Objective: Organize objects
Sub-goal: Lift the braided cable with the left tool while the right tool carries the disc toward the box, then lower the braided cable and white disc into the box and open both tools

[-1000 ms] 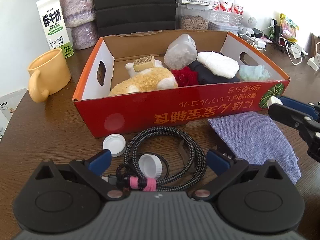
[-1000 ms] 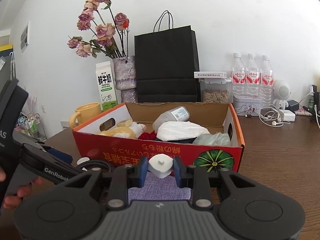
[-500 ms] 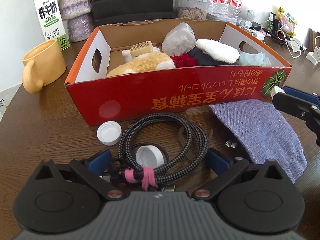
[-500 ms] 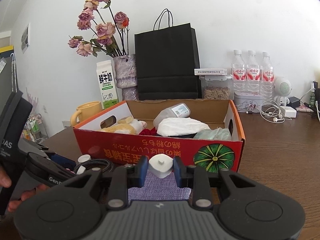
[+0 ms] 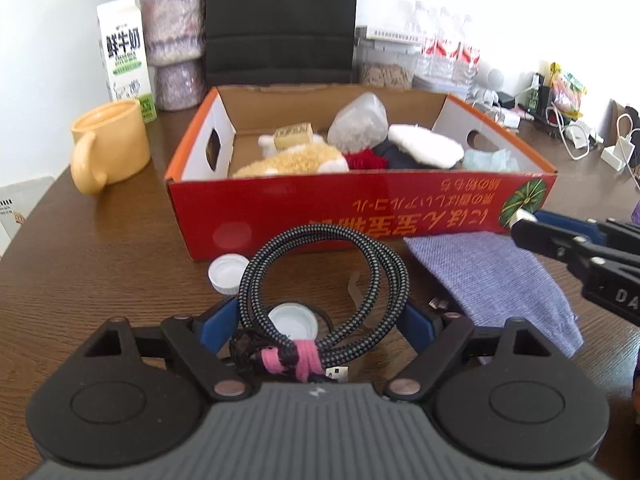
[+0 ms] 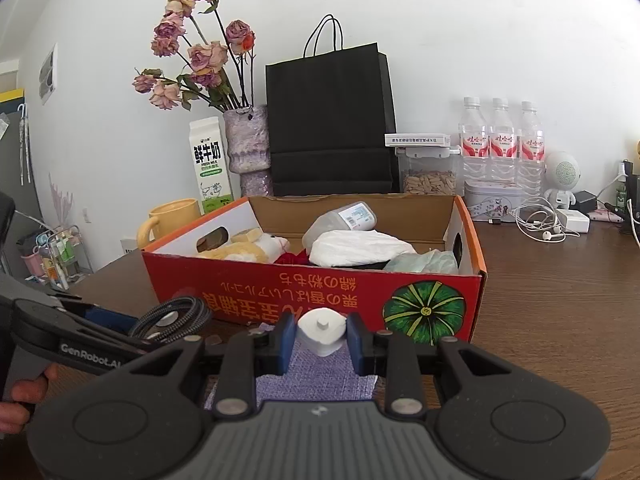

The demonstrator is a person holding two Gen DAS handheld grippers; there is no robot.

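The left gripper (image 5: pixel 320 320) is closing its jaws around the coiled braided cable (image 5: pixel 324 280) on the tabletop (image 5: pixel 100 260), just before the red cardboard box (image 5: pixel 360 216). The right gripper (image 6: pixel 321 338) clamps a white plug adapter (image 6: pixel 321 330) above the purple cloth (image 6: pixel 316 376).

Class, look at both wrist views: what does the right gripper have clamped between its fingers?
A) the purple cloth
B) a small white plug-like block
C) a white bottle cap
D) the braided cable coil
B: in the right wrist view the right gripper has its blue pads pressed on the small white block, above the purple cloth, while the cable coil lies between the left gripper's closing jaws.
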